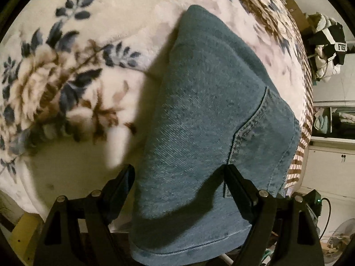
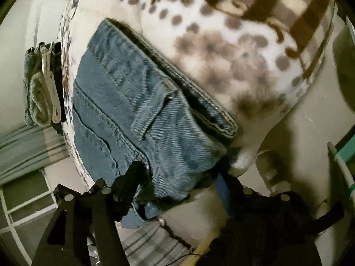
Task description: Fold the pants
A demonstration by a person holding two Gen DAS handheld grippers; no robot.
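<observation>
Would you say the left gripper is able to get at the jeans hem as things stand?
Probably yes: the left gripper already straddles the jeans, with the hem right between its open fingers and nothing in the way.

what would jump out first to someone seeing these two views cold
The blue jeans fill the middle of both views, lying on a floral fleece blanket. The left gripper straddles the hem end, fingers apart, while the right gripper sits at the waistband end.

Pants [image 1: 206, 115] – blue twill denim, matt, stitched seams; blanket [image 1: 73, 71] – fuzzy plush fleece, floral print.
</observation>
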